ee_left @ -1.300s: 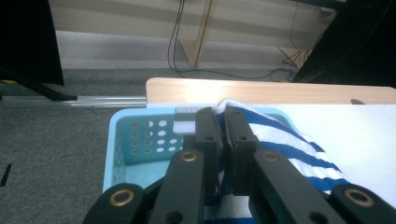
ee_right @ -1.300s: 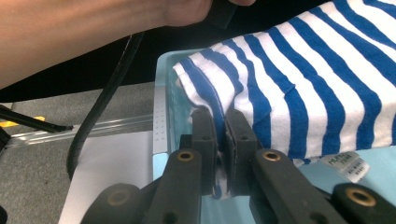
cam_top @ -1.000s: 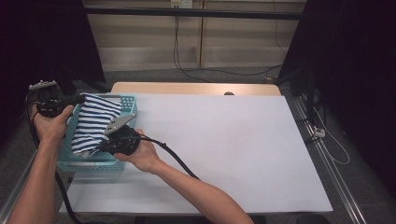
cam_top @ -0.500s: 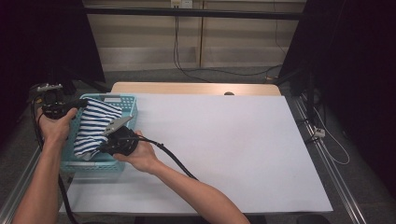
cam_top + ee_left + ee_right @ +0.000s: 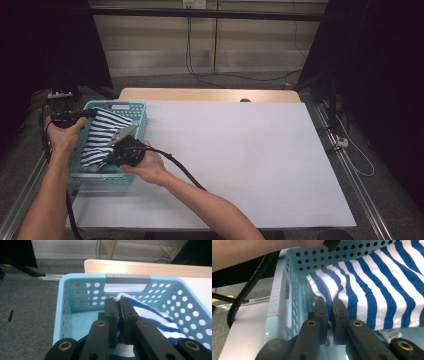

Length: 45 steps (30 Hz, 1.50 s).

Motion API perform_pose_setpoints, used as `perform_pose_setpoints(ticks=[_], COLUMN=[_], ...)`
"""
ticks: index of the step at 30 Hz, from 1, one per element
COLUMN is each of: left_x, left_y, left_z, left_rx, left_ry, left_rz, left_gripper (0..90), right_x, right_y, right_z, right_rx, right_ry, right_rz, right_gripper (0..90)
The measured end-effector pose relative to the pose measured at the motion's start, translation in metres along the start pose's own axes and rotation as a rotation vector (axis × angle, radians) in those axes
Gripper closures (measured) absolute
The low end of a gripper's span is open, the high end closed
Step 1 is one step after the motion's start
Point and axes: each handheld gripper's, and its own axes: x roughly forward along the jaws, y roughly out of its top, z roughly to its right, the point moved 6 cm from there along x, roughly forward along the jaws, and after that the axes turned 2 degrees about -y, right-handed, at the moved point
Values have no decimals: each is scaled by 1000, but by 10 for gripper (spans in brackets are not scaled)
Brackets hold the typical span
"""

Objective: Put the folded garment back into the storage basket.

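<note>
Both claws pinch the striped cloth (image 5: 102,137) by its edges, left claw (image 5: 92,113) at 10 o'clock, right claw (image 5: 112,150) nearer, likely to spread it flat inside the blue basket (image 5: 142,117) at the desk (image 5: 250,150)'s 9 o'clock.

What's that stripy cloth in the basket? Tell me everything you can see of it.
The cloth is soft, knit-looking fabric with blue and white stripes, and a small printed label shows at one edge. It hangs stretched and creased over the light blue perforated plastic basket at the table's left edge, partly inside it. Each gripper is shut on an edge of it: the left gripper near the basket's far handle, the right gripper at the near end.
</note>
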Motion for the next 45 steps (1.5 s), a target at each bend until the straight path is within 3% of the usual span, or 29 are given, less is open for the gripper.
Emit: perform_pose_setpoints(ticks=[3,4,6,10,11,13,24,26,29,30,31,32,34,36,39,41,43,45], left_x=[3,3,6,9,9,13,23,24,24,24,24,23,22,21,17,14,12,4], left_y=[-1,-2,-2,-5,-7,-8,-13,-14,-15,-15,-15,-14,-15,-13,-12,-10,-8,-5], left_z=[-1,-2,-3,-3,-4,-4,0,0,3,4,5,5,5,5,7,8,10,15], left_rx=[-1,4,6,-2,1,3,-8,-8,-5,11,8,3,11,13,10,12,13,-13], left_ry=[6,26,20,24,42,31,20,18,-3,-9,-5,2,18,9,3,19,5,-5], left_rz=[-7,-25,-8,-22,-50,-30,-66,-58,-45,-44,-41,-27,-45,-12,-15,-15,18,43], left_gripper=[860,860,860,860,860,860,850,736,706,641,641,536,506,435,291,269,186,145], right_x=[0,1,1,2,2,2,3,3,3,3,3,1,1,-2,-7,-8,-12,-15], right_y=[0,0,-1,0,0,0,-2,-3,-5,-5,-5,-3,-3,-1,2,2,4,5], right_z=[3,3,4,4,5,6,7,8,8,9,9,10,10,10,11,12,12,12], right_rx=[3,3,0,0,-9,-8,-3,-4,5,3,3,11,9,15,31,31,26,36], right_ry=[2,5,7,10,11,17,31,34,27,34,34,36,35,32,24,22,9,-8], right_rz=[-11,-13,-24,-28,-28,-33,-59,-75,-83,-75,-75,-68,-62,-51,-25,-21,8,22], right_gripper=[847,847,847,845,844,843,808,749,698,661,661,627,606,570,496,481,415,374])
